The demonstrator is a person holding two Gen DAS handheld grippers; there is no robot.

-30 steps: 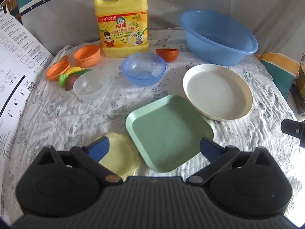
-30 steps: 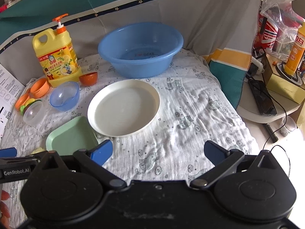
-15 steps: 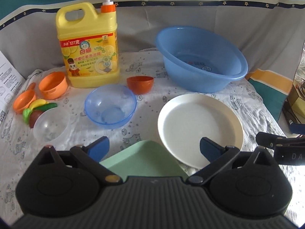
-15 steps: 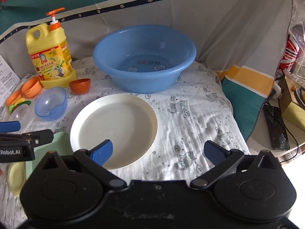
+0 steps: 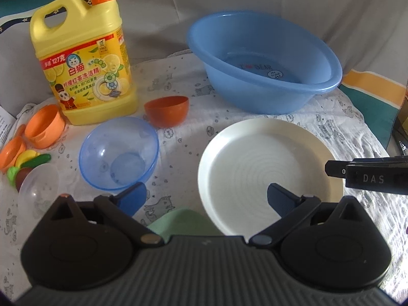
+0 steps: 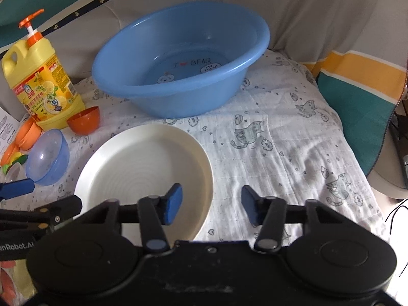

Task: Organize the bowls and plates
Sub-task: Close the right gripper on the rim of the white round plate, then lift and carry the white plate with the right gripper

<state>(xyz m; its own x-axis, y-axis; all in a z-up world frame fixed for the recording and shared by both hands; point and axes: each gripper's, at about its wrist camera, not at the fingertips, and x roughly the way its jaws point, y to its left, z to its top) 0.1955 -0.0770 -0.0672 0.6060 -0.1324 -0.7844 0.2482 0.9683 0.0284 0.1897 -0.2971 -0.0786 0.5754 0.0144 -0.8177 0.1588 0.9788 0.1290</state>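
A round white plate (image 5: 267, 168) lies on the cloth; it also shows in the right wrist view (image 6: 142, 163). A clear blue bowl (image 5: 118, 153) sits to its left, a small orange-red bowl (image 5: 167, 111) behind, a clear bowl (image 5: 38, 191) at far left. A green square plate (image 5: 186, 223) peeks out under my left gripper (image 5: 206, 199), which is open and empty above the near edge of the white plate. My right gripper (image 6: 211, 201) is open, its jaws straddling the white plate's right rim, left pad over the plate.
A big blue basin (image 5: 262, 61) stands at the back, also in the right wrist view (image 6: 181, 58). A yellow detergent jug (image 5: 81, 61) stands back left, with orange cups (image 5: 44, 126) and toy food (image 5: 23, 165) beside it. A striped cushion (image 6: 362, 94) lies right.
Both grippers have moved forward toward the white plate. The right gripper's jaws have narrowed and now straddle the plate's right rim. The yellow plate has dropped out of view.
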